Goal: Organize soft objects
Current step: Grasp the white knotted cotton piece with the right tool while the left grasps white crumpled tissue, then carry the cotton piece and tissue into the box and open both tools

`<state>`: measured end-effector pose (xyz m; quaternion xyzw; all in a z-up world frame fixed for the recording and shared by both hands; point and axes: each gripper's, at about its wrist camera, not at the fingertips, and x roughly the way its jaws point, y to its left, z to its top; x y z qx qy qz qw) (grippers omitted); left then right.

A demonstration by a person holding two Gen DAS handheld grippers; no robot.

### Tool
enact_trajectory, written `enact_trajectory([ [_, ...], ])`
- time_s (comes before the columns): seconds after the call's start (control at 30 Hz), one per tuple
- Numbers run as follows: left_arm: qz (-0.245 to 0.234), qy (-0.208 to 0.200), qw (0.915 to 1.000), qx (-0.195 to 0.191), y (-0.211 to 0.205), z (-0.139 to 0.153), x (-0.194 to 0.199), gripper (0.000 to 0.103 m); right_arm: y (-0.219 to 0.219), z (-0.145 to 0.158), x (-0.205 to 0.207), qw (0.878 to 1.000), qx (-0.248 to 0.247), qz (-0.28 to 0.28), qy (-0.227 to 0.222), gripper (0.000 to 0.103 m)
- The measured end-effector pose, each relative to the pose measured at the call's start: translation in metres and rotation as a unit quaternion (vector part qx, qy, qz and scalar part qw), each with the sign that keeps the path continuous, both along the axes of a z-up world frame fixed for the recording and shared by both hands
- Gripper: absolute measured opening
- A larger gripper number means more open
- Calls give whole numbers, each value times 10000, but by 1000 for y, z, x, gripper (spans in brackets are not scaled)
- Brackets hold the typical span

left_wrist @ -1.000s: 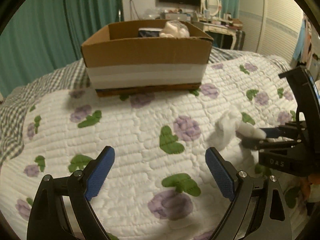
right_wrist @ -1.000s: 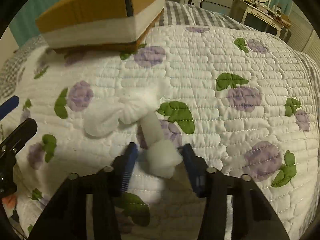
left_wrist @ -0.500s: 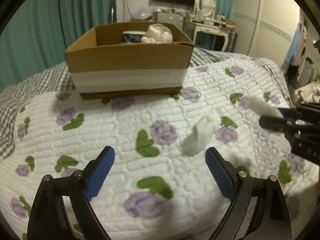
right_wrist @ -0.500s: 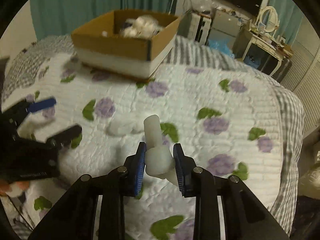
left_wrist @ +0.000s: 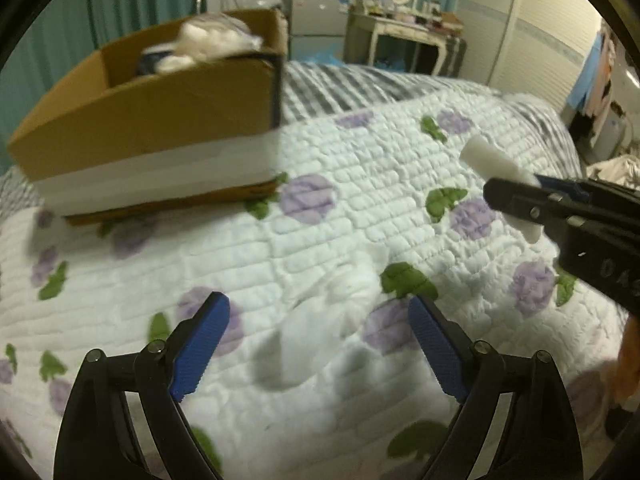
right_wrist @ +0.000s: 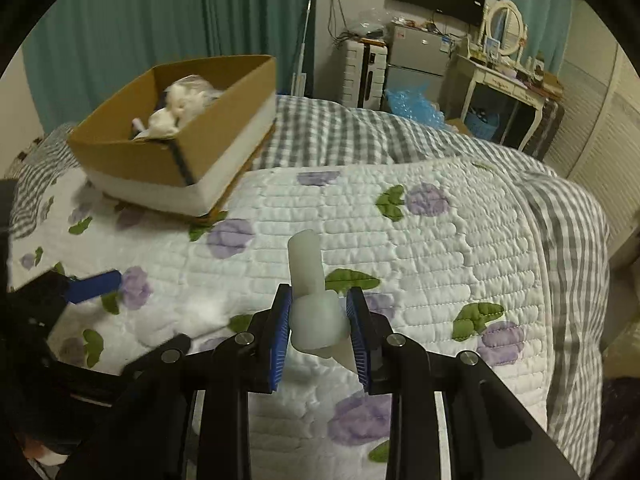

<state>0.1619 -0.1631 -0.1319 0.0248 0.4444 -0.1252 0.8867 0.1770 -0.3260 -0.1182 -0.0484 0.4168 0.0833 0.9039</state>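
My right gripper (right_wrist: 319, 322) is shut on a white foam piece (right_wrist: 310, 296) and holds it above the quilt; it also shows in the left wrist view (left_wrist: 496, 168). My left gripper (left_wrist: 316, 344) is open and empty, just above a white cotton wad (left_wrist: 352, 290) that lies on the quilt. A cardboard box (right_wrist: 180, 148) with white soft things inside stands at the far left of the bed; it also shows in the left wrist view (left_wrist: 160, 120).
The bed carries a white quilt (right_wrist: 420, 240) with purple flowers, over a grey checked sheet (right_wrist: 360, 136). Beyond the bed stand a small fridge (right_wrist: 416, 60), a dressing table (right_wrist: 504, 84) and teal curtains (right_wrist: 140, 20).
My right gripper has closed on the foam piece and lifted it off the quilt. My left gripper has moved closer to the cotton wad, which stays on the quilt.
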Motion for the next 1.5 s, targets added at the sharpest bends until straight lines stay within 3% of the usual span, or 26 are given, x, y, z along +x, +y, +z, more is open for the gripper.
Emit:
enact_trajectory([
  [0.13, -121, 61, 9999, 49, -13, -13, 11, 79, -8, -2, 5, 9999, 140, -33, -11, 27],
  [0.23, -203, 211, 9996, -49, -19, -24, 19, 46, -8, -4, 6, 9998, 190, -8, -10, 27],
  [0.33, -218, 339, 9992, -57, -20, -32, 19, 39, -6, -6, 4, 9999, 172, -2, 0, 27],
  [0.47, -162, 213, 9993, -279, -9, -19, 10, 38, -5, -3, -3, 9999, 139, 18, -9, 27],
  [0.67, -153, -369, 9986, -347, 18, 34, -26, 38, 1, 22, -32, 9998, 116, 40, -168, 27],
  [1.1, -90, -1811, 9831, -263, 98, 176, -88, 39, 77, 161, -87, 9882, 523, 596, -1314, 27],
  [1.3, 112, -2273, 9737, 92, 132, 216, -80, 39, 107, 197, -68, 9779, 1025, 930, -1567, 28],
  [1.5, 179, -2472, 9681, 352, 141, 211, -35, 39, 137, 187, -10, 9762, 1273, 1096, -1372, 28],
])
